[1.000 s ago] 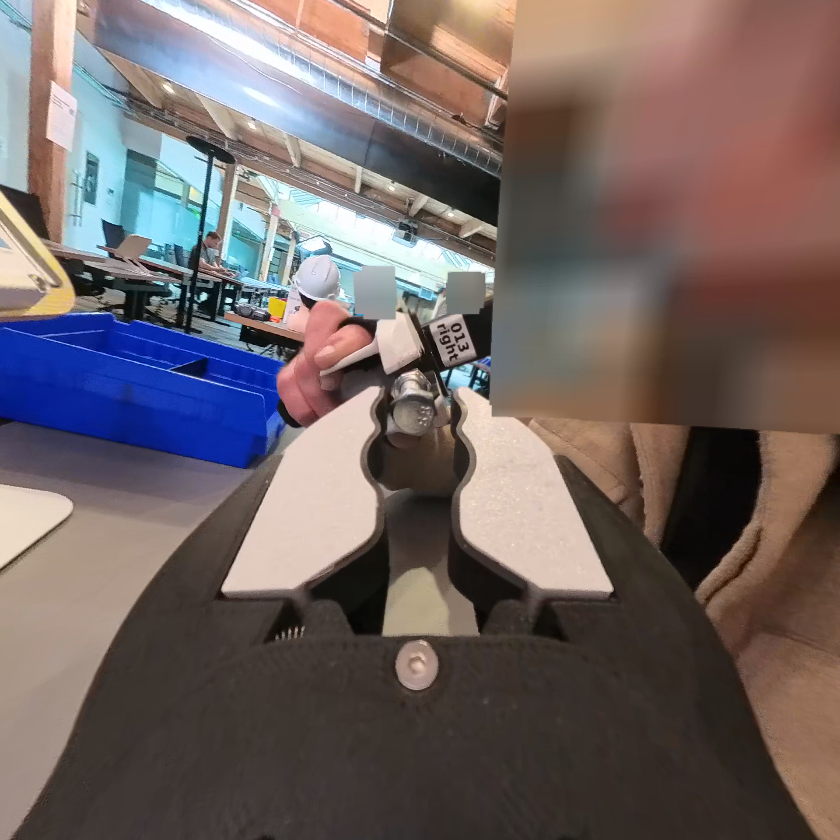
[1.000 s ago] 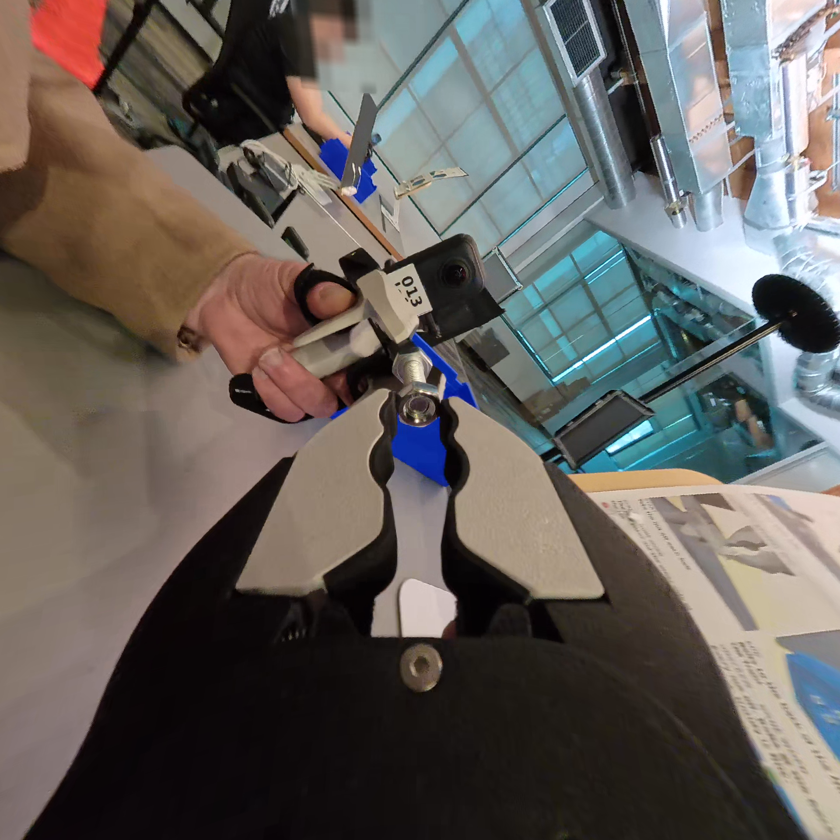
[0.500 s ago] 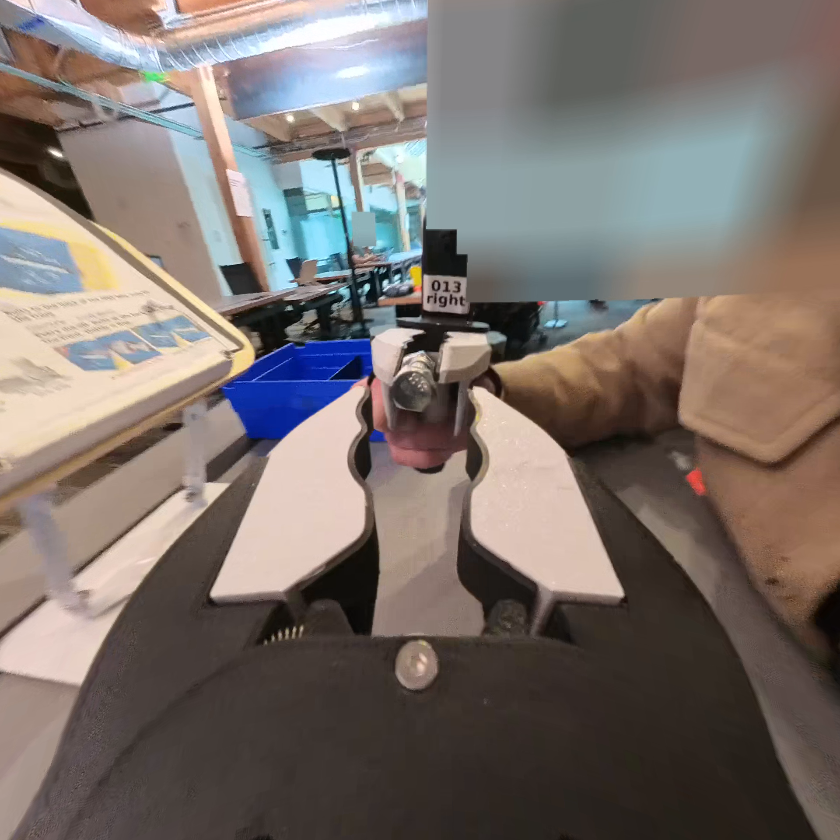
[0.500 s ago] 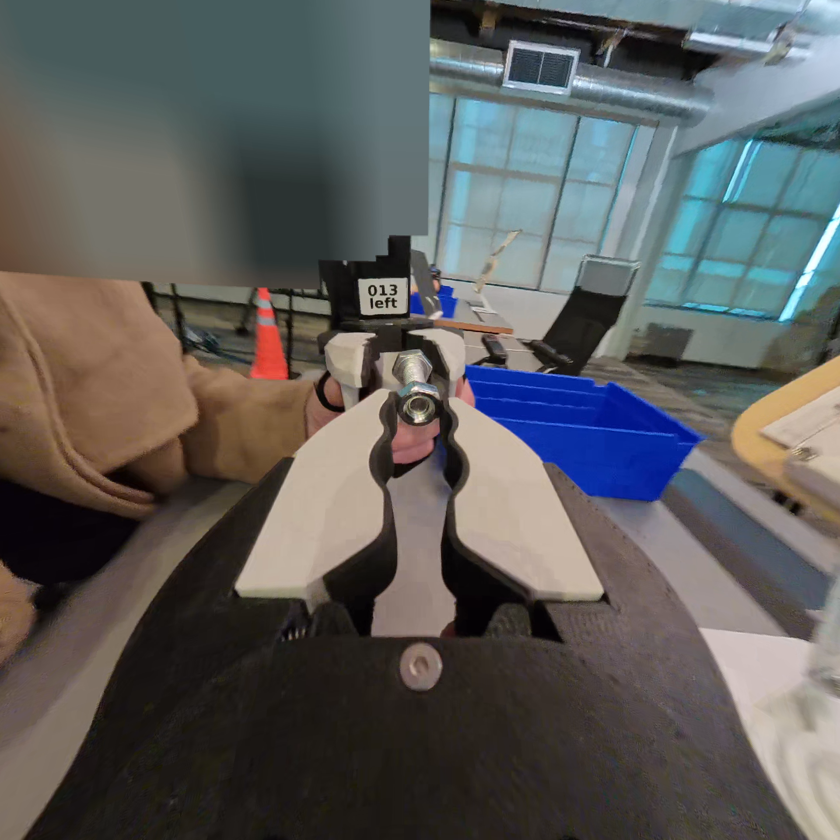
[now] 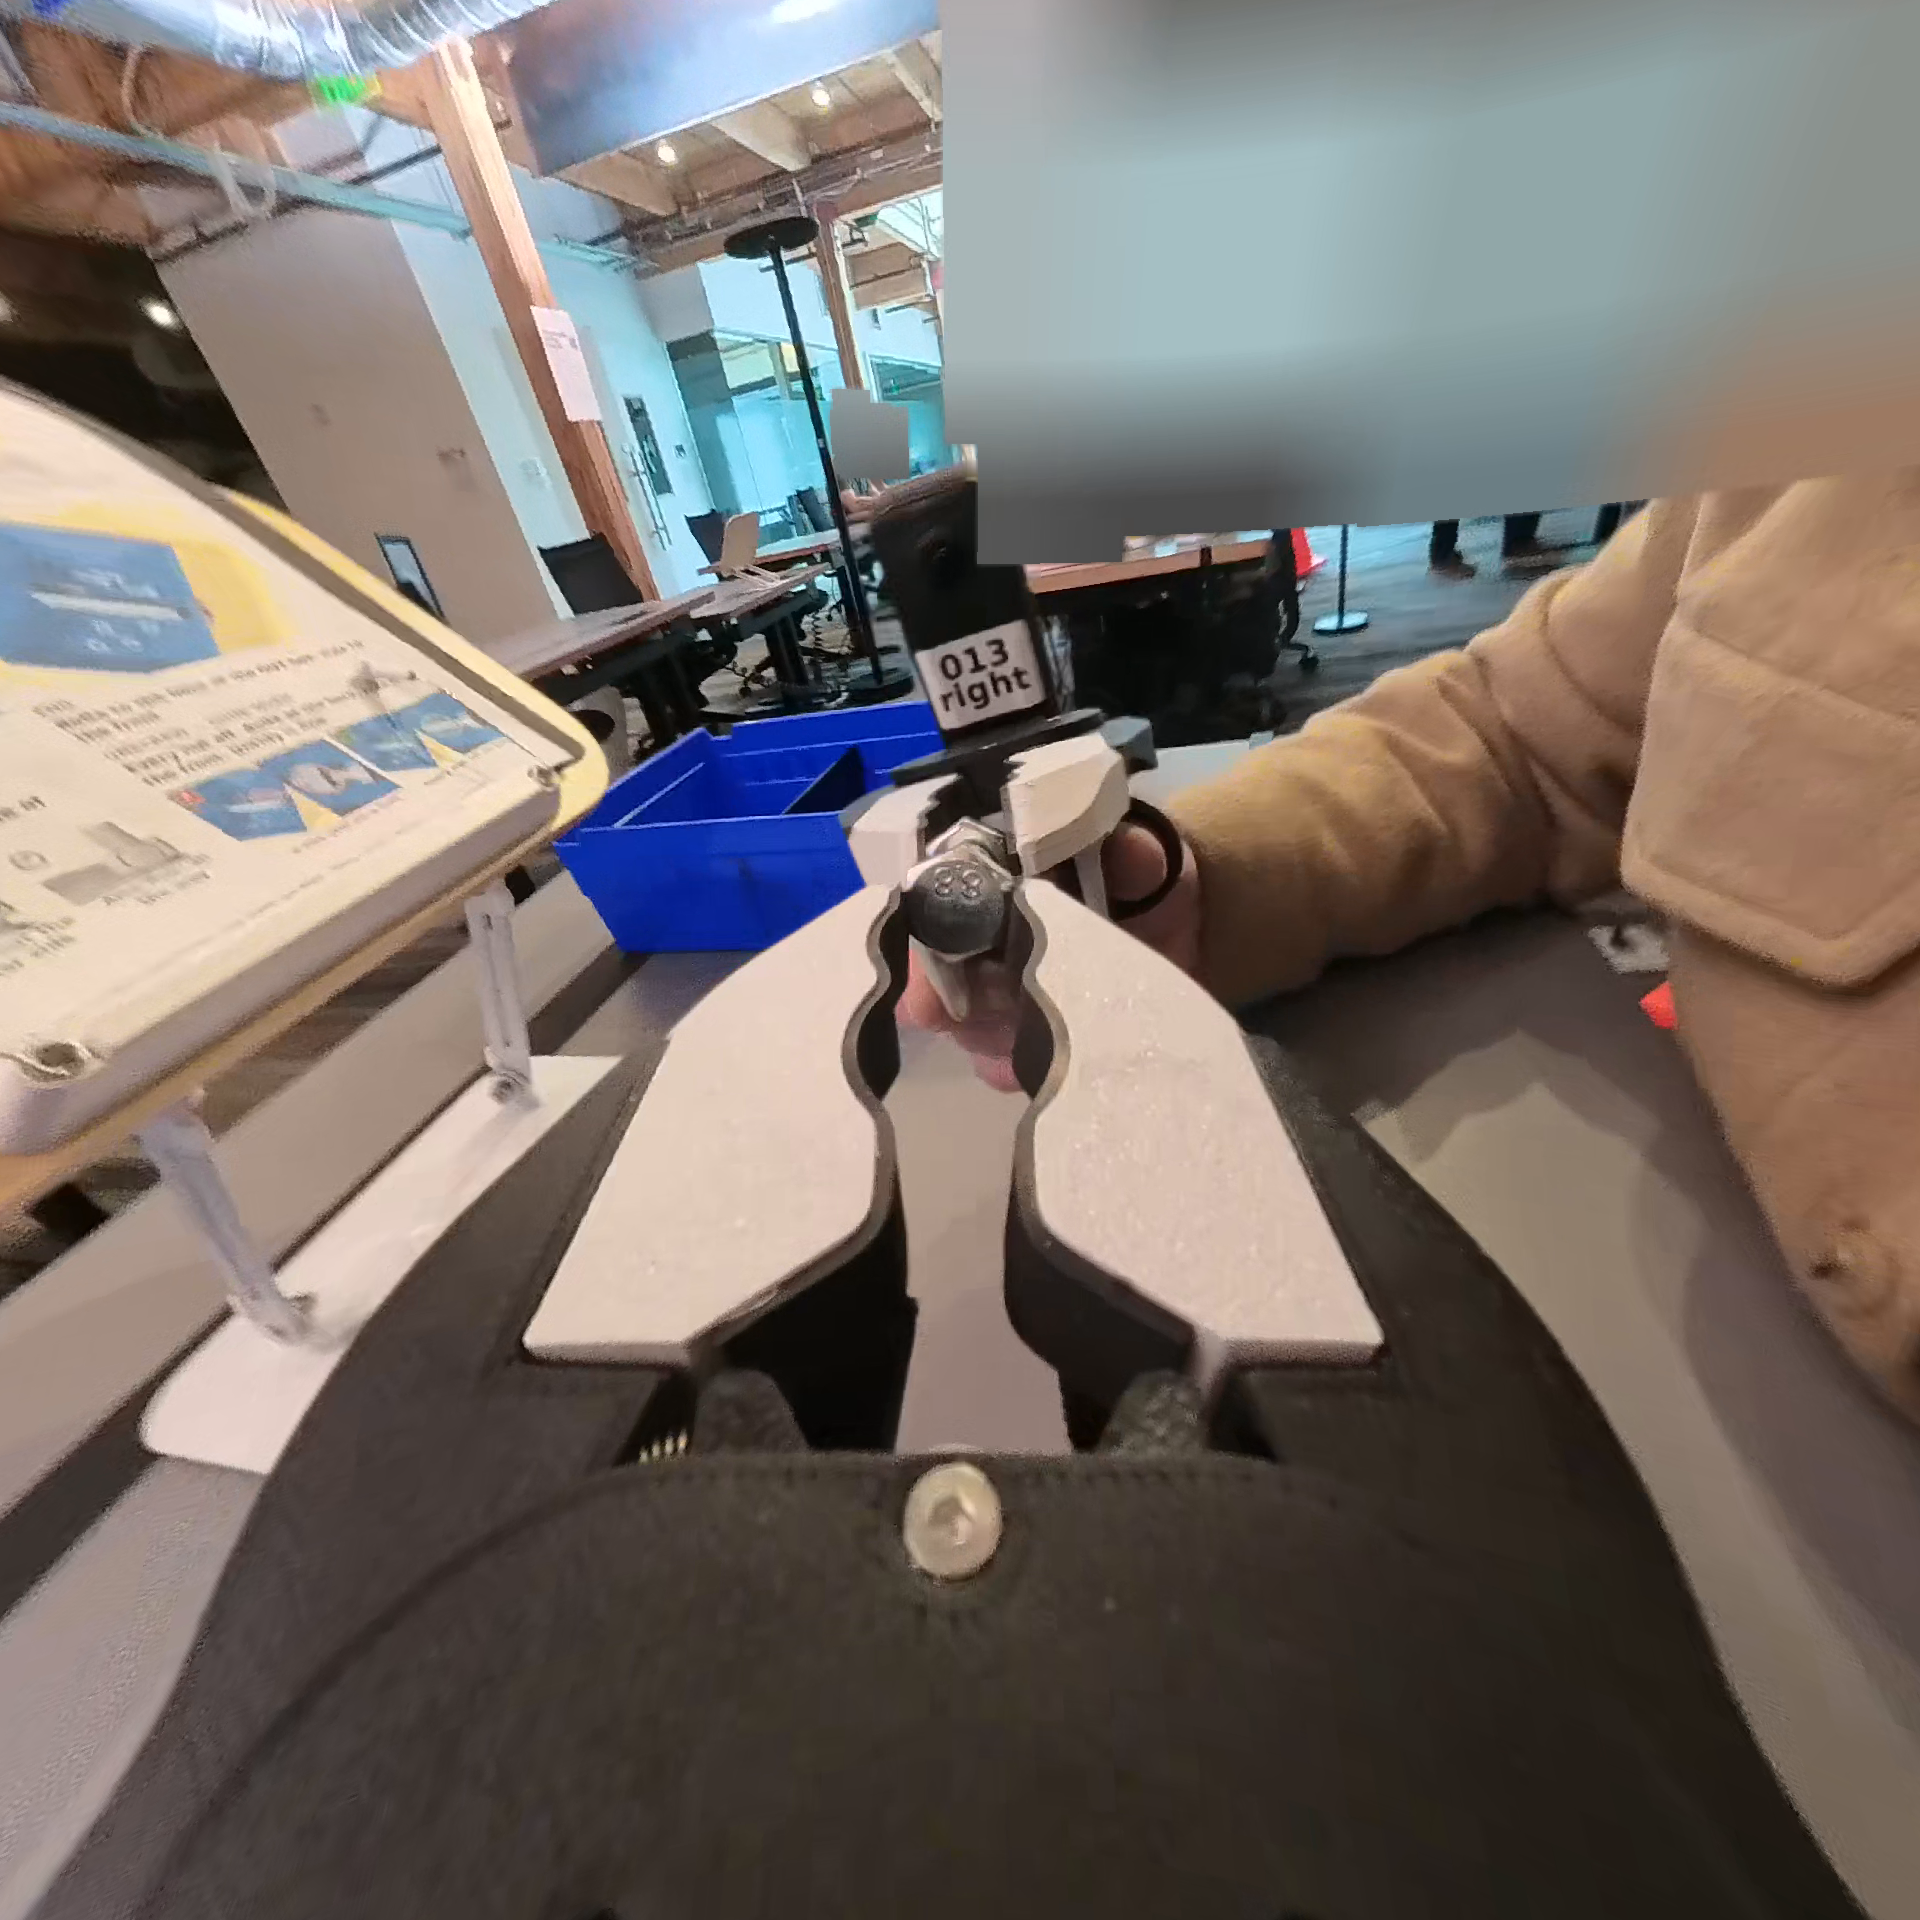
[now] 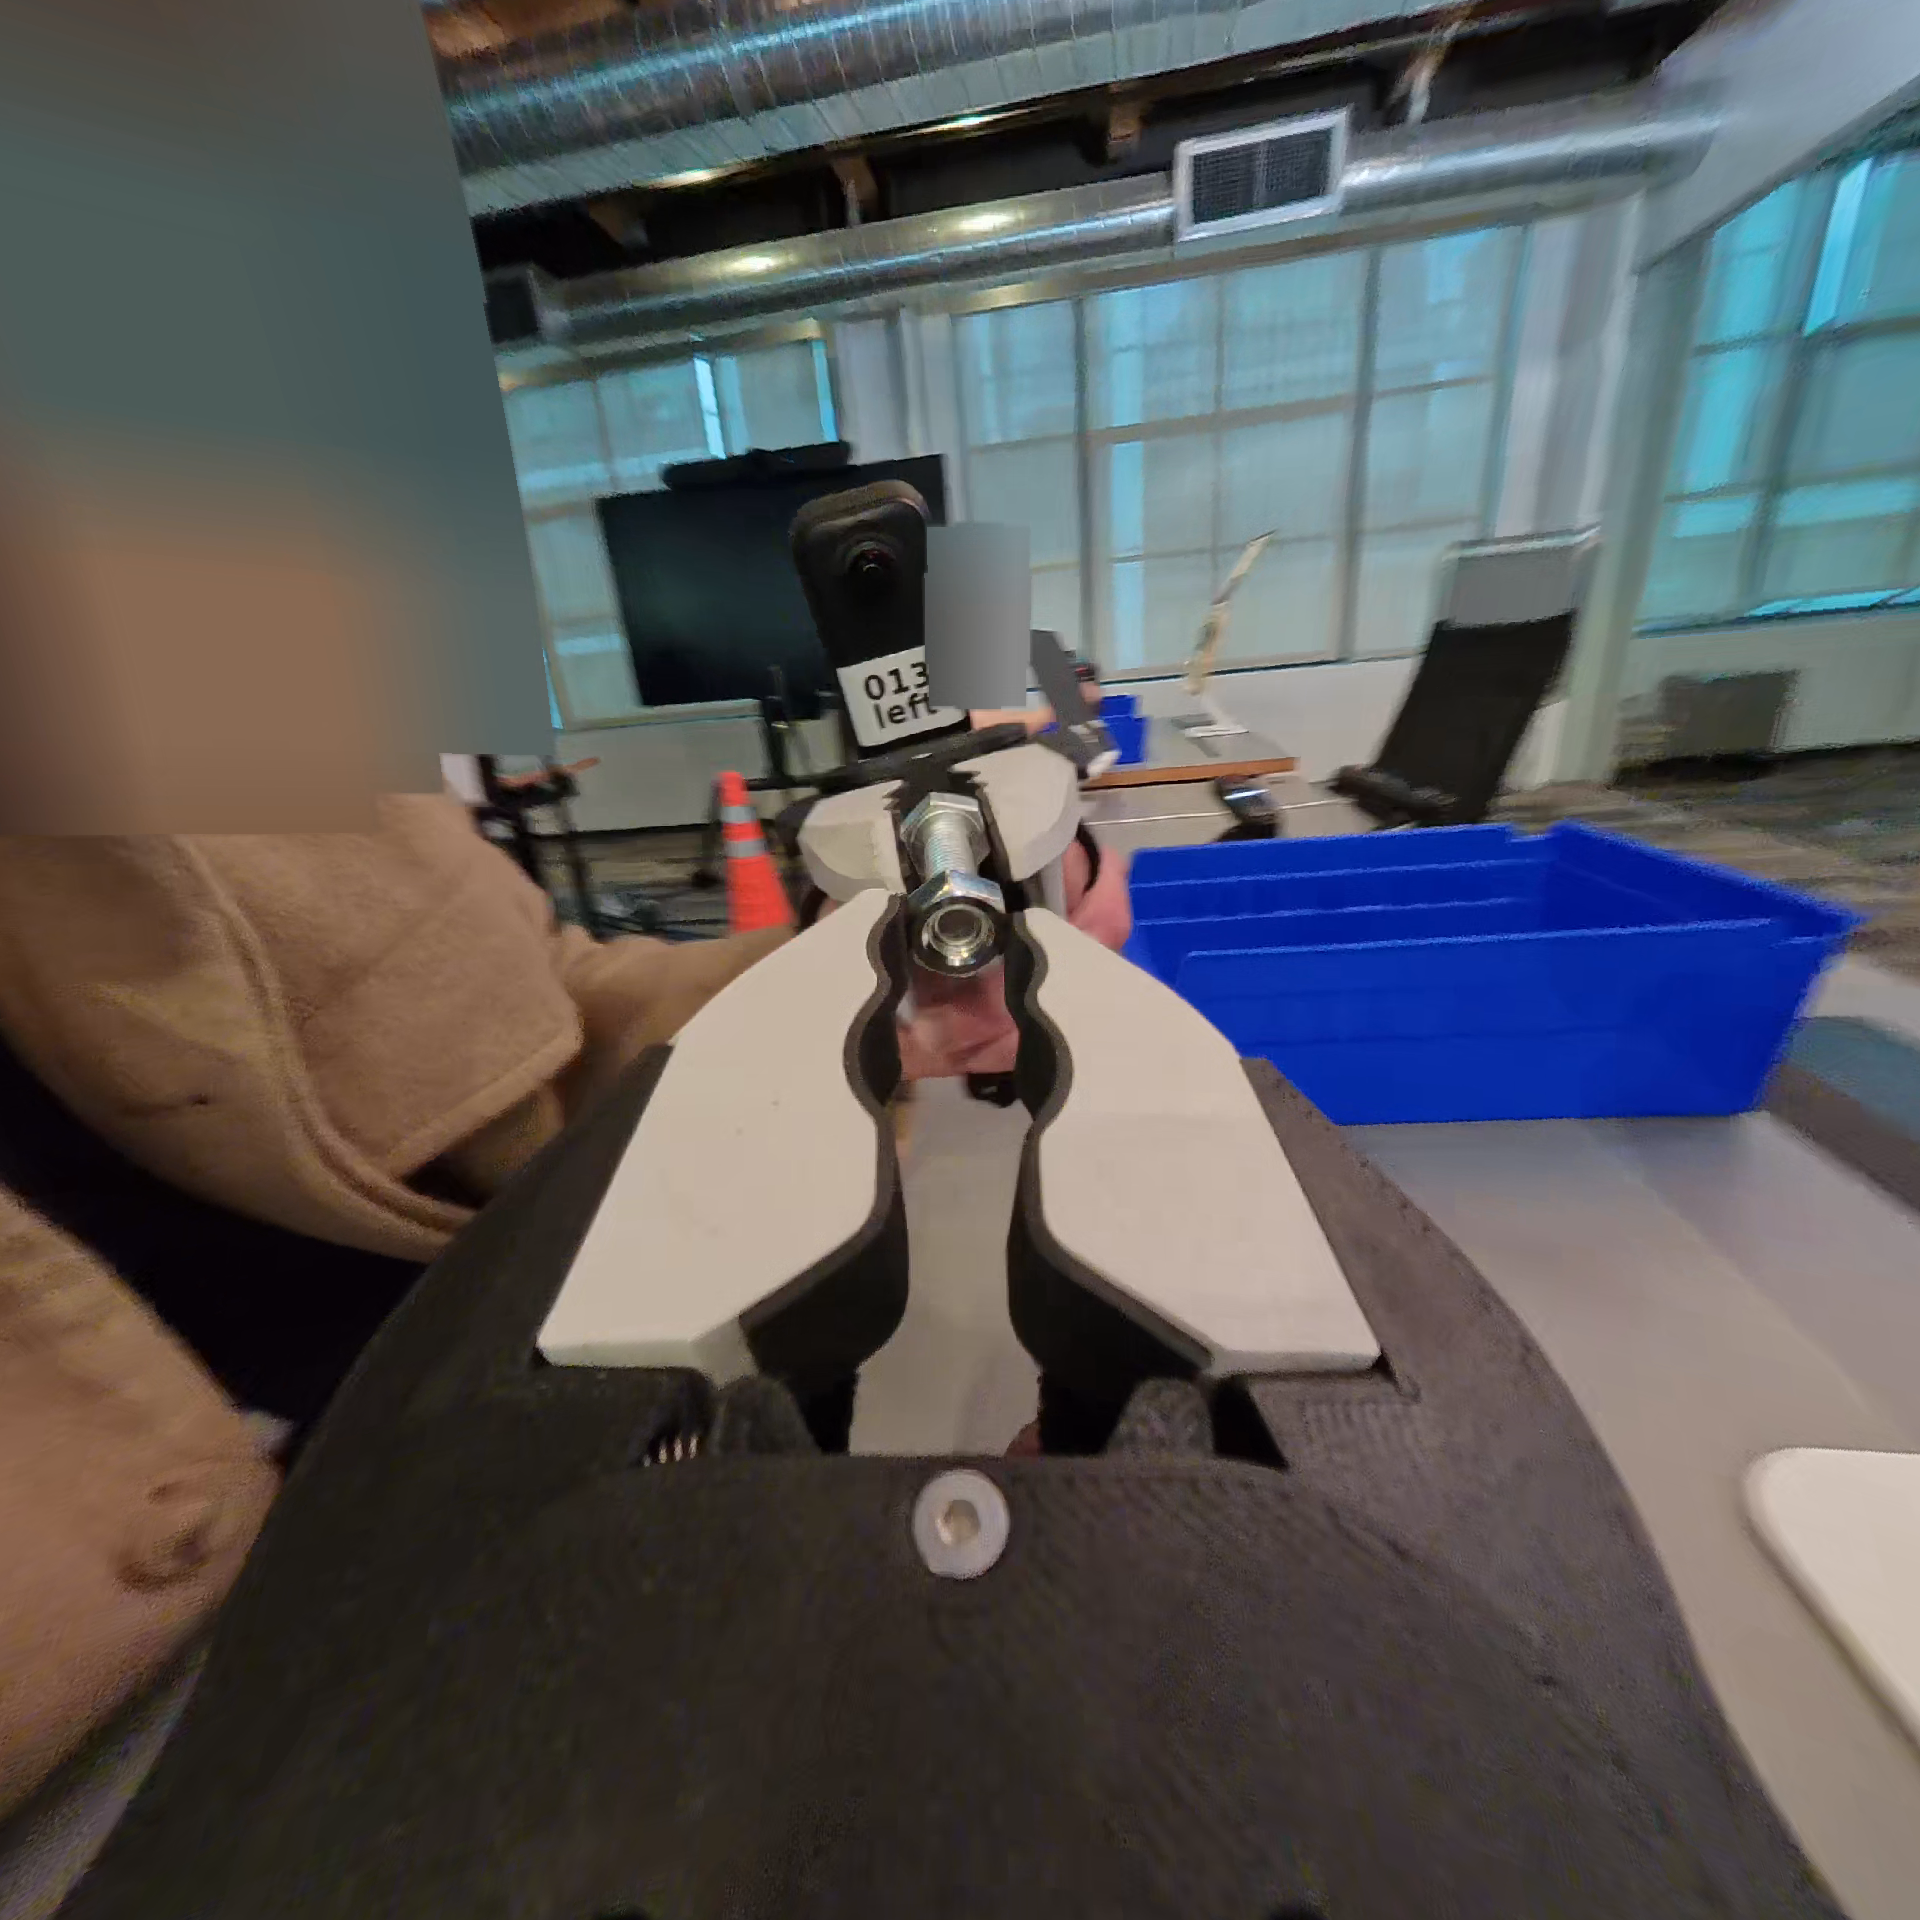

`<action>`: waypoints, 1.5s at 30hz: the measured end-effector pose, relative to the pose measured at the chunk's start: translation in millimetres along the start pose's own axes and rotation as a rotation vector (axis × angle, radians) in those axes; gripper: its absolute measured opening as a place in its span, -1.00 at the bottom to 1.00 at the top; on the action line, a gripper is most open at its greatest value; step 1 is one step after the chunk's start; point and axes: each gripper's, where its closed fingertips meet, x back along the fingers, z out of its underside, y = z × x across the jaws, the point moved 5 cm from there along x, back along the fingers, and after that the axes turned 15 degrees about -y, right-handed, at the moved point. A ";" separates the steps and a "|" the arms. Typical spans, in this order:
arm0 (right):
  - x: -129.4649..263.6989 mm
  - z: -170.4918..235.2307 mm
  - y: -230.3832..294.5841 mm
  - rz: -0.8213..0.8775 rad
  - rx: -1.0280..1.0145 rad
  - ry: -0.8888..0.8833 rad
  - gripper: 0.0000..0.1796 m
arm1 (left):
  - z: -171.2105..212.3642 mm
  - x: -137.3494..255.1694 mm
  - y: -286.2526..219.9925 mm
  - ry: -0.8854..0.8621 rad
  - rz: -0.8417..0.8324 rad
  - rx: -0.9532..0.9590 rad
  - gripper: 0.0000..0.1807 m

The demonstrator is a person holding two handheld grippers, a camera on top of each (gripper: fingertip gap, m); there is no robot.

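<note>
I have the two claws facing each other tip to tip above the grey surface [image 5: 1558, 1122], and the bolt [image 6: 940, 847] runs straight between them, its long axis on the line from one claw to the other. My left claw [image 5: 958, 914] is closed on the bolt's hex head [image 5: 958, 896], while my right claw [image 6: 953, 928] is clamped around the nut [image 6: 956, 914] at the threaded end. The blue bin [image 6: 1455, 966] sits on the far side of the surface, well apart from both claws.
</note>
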 end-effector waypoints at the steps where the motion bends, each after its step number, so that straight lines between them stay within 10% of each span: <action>1: -0.4 -1.8 0.9 0.016 0.074 0.007 -0.79 | 0.6 -0.5 1.8 -0.009 -0.014 0.052 -0.81; 10: -5.0 -12.8 26.1 -0.030 1.231 0.419 -0.80 | 15.4 -4.9 6.9 -0.234 0.134 0.747 -0.82; 17: -5.2 -11.0 34.9 -0.088 1.496 0.522 -0.80 | 19.9 -6.6 5.1 -0.274 0.186 0.847 -0.82; 34: -5.2 -11.1 27.1 -0.021 0.951 0.300 -0.80 | 10.9 -6.9 3.1 -0.288 0.173 0.640 -0.65; 45: 4.4 -8.9 0.3 0.028 0.070 0.044 -0.80 | -2.4 2.5 1.7 -0.062 -0.007 -0.063 -0.66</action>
